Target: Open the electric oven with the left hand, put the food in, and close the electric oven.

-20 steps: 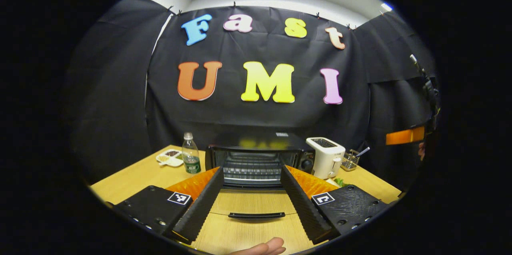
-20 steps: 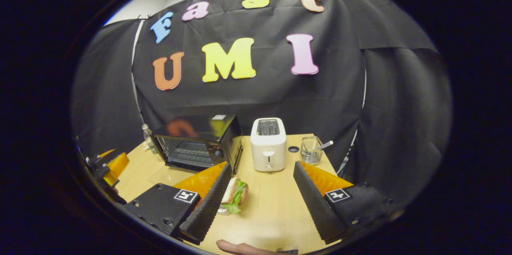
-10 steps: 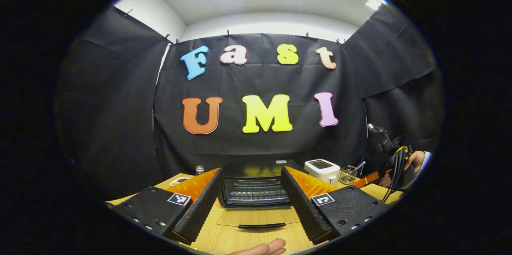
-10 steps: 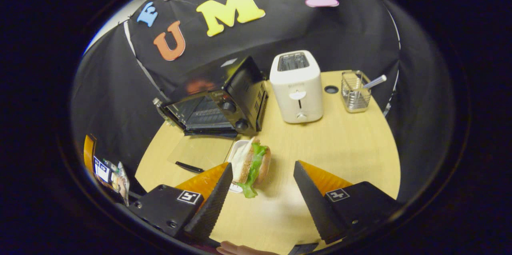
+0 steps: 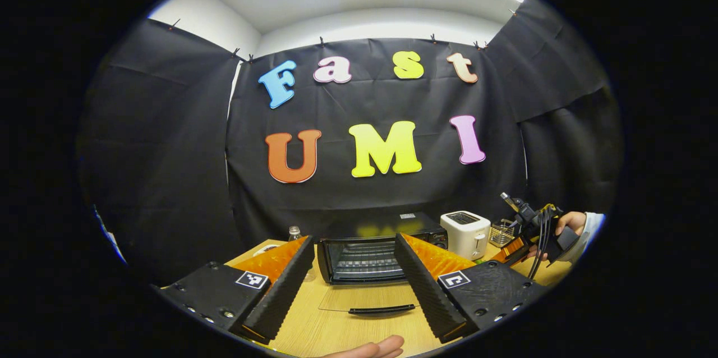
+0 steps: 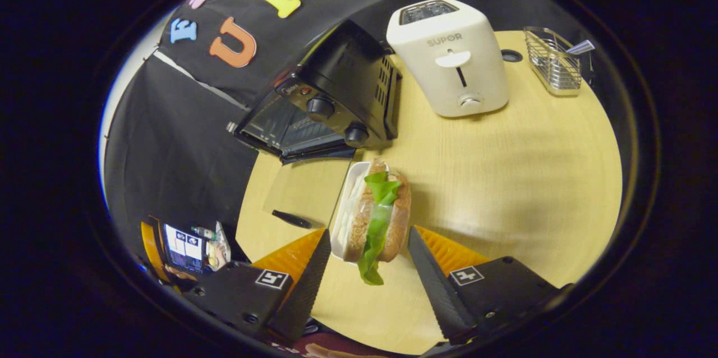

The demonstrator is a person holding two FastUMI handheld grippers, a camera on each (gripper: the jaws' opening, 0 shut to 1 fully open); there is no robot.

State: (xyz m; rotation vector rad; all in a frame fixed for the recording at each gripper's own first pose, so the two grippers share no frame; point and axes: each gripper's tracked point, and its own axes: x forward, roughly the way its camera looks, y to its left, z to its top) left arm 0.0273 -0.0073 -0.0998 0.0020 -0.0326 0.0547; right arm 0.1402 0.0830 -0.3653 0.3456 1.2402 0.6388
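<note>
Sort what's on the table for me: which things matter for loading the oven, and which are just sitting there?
Part of the job:
electric oven, door down flat
sandwich in its white tray
right gripper, open around the sandwich
left gripper, open

Just lying about:
toaster
wire basket
water bottle

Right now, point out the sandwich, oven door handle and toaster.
sandwich (image 6: 377, 217): right gripper view, on the lettuce between the bread.
oven door handle (image 5: 382, 310): left gripper view, mid-bar.
toaster (image 6: 449, 66): right gripper view, front face.
</note>
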